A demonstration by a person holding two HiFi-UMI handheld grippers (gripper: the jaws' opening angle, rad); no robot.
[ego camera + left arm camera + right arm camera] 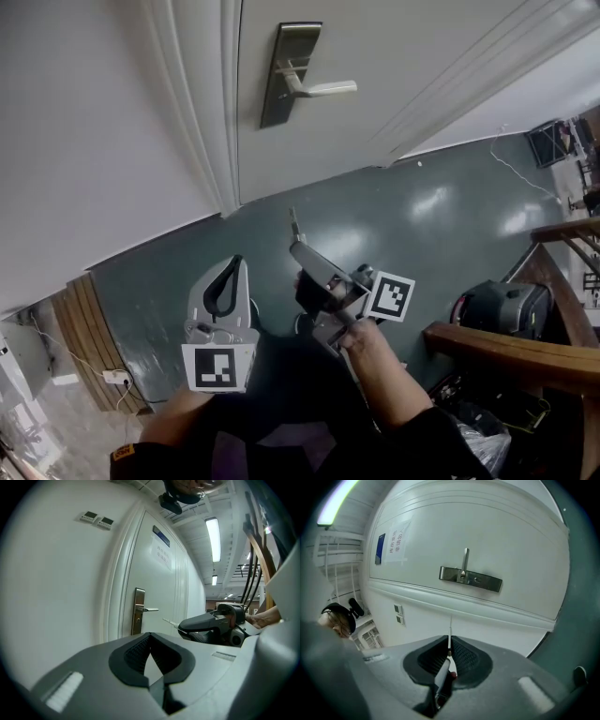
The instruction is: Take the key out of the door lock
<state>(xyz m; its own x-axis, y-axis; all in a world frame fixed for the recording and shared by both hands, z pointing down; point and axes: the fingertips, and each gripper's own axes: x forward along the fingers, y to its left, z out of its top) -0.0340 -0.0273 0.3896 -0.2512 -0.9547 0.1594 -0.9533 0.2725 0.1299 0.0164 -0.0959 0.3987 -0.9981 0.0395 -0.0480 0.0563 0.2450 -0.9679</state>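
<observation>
We find the key (450, 632) clear of the lock plate (286, 75) at twelve o'clock, clamped edge-on in the right gripper (300, 246), the left gripper (232, 272) closed on nothing, and we advise a firm, level carry away from the door (394, 56).

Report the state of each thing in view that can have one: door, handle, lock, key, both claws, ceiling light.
Door: closed.
Door handle: level, not pressed.
Lock plate: no key in it.
Key: out of the lock, its blade sticking out past the right claw's tips.
Right claw: shut on the key.
Left claw: shut, empty.
Ceiling light: on.
</observation>
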